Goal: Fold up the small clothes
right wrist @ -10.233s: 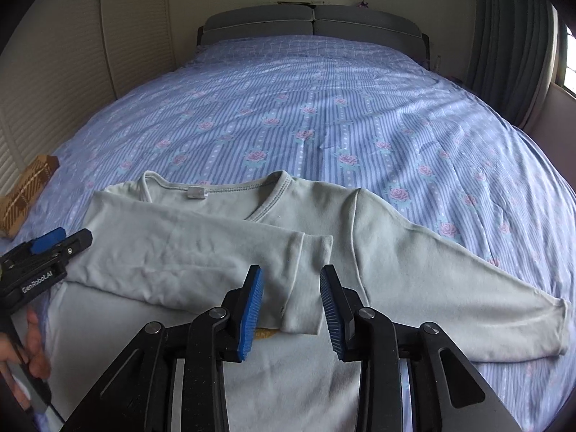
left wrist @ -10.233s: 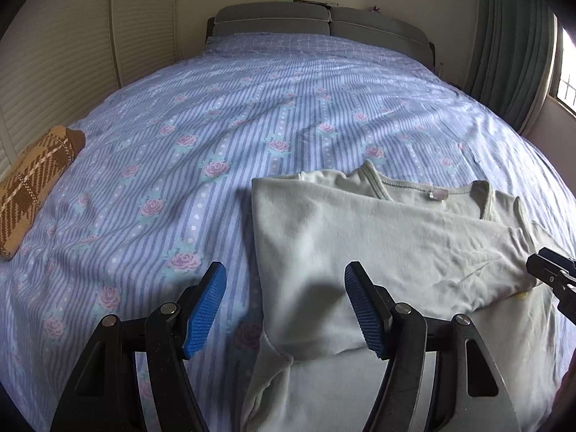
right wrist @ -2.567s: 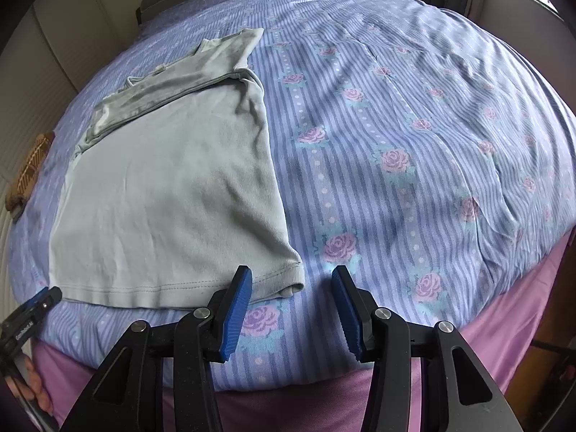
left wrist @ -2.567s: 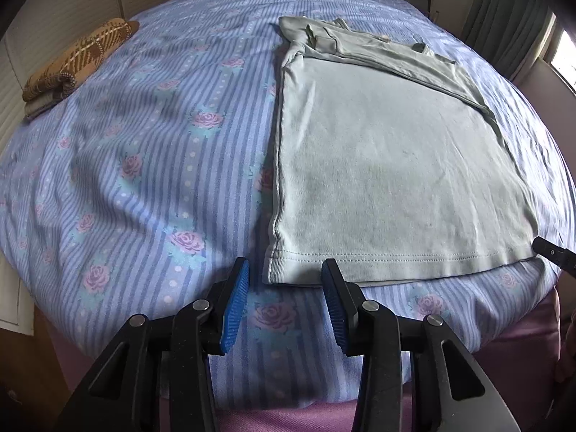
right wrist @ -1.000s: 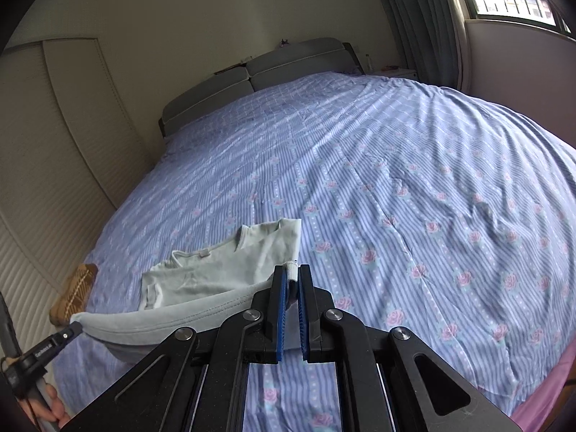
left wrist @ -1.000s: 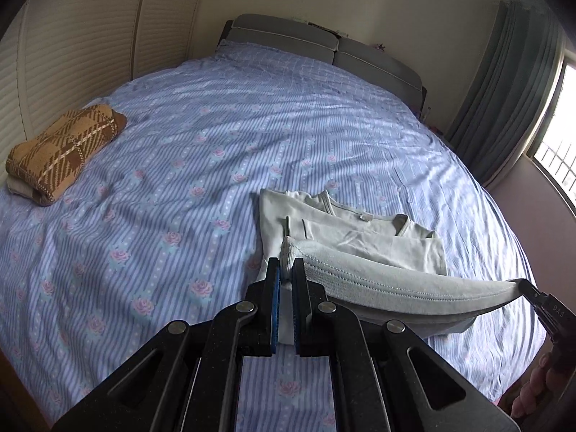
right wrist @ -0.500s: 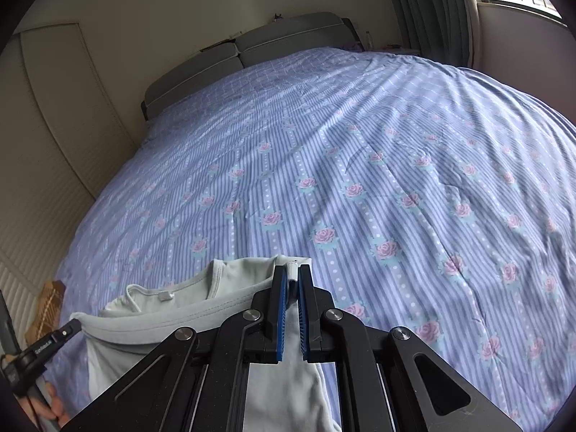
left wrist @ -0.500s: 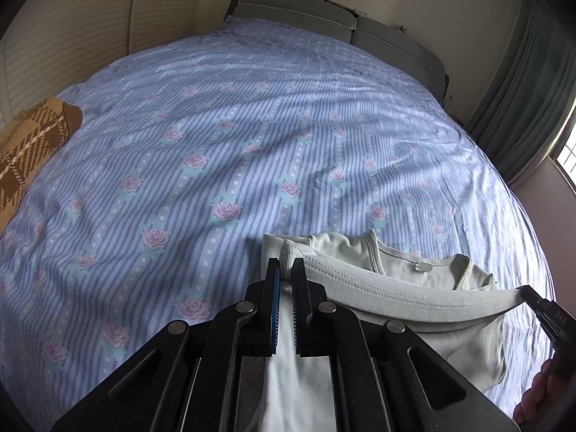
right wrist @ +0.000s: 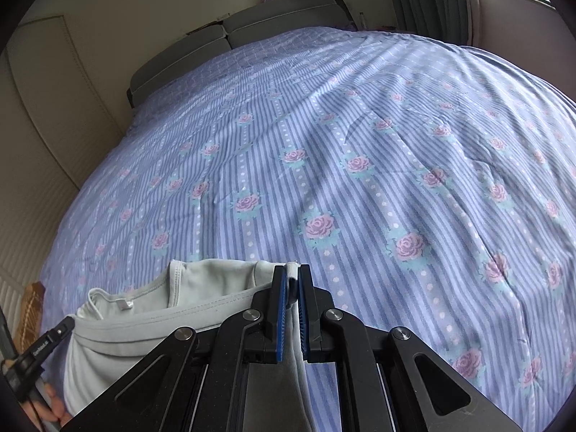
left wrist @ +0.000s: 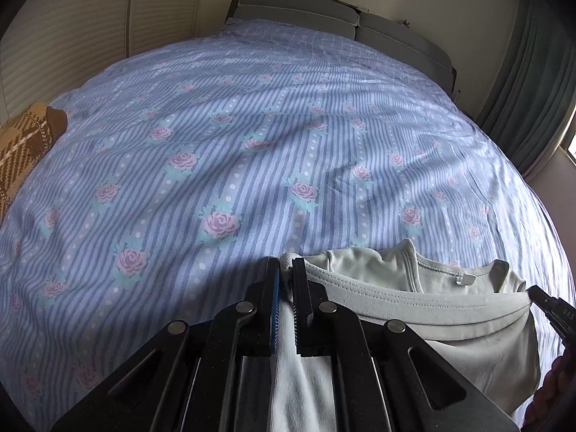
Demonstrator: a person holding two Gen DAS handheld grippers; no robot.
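Observation:
A pale green long-sleeved shirt (left wrist: 450,309) lies on the blue striped rose-print bedspread (left wrist: 252,144), its hem folded up over the neckline. My left gripper (left wrist: 286,270) is shut on the hem's left corner. My right gripper (right wrist: 292,273) is shut on the hem's right corner; the shirt shows there too (right wrist: 151,309). The hem stretches taut between both grippers, just above the collar and its label. Each gripper's tip shows at the edge of the other's view.
A folded brown plaid garment (left wrist: 25,140) lies at the bed's left edge. A grey headboard (left wrist: 324,10) stands at the far end. Curtains (left wrist: 522,72) and a window are on the right, a panelled wall on the left.
Both grippers have carried the shirt's hem forward and down toward the neckline; the hem now hangs lower over the collar. Both stay shut on their corners.

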